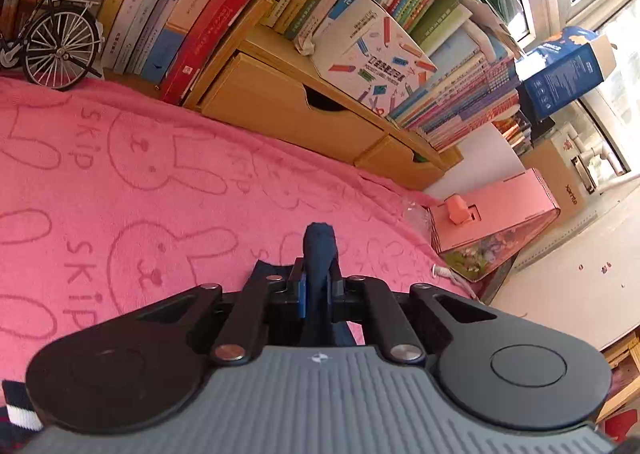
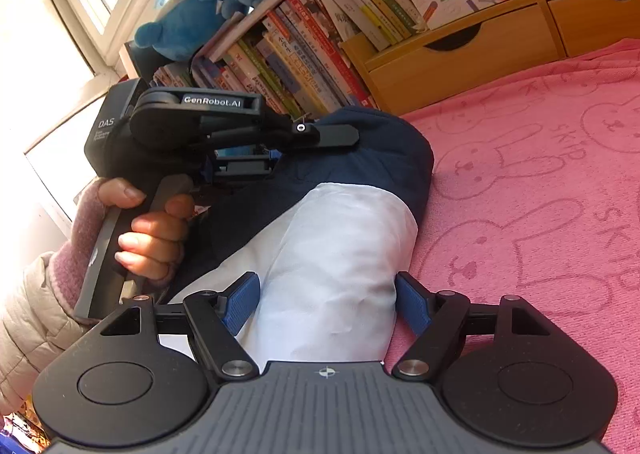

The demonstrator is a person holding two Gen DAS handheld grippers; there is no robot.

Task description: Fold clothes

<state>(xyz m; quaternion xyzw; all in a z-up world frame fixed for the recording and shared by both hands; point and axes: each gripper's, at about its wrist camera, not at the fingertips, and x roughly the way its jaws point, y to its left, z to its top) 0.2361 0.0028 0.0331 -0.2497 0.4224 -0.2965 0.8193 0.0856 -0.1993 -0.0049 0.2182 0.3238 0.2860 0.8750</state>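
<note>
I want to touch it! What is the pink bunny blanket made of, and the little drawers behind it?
The pink bunny blanket looks like soft, fuzzy terry cloth or fleece: matte, with bunnies pressed into the pile. The little drawers look like light wood, smooth and yellowish, though it could be a wood-look board.

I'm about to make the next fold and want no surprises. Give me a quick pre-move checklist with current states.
1. Left gripper clamped on the navy fabric: ok.
2. Right gripper open, blue pads either side of the white panel: ok.
3. Right pads touching cloth: cannot tell.
4. Pink rabbit towel flat beside the garment: ok.
5. Hand firm on the left handle: ok.
6. Garment's far edge aligned: cannot tell.
</note>
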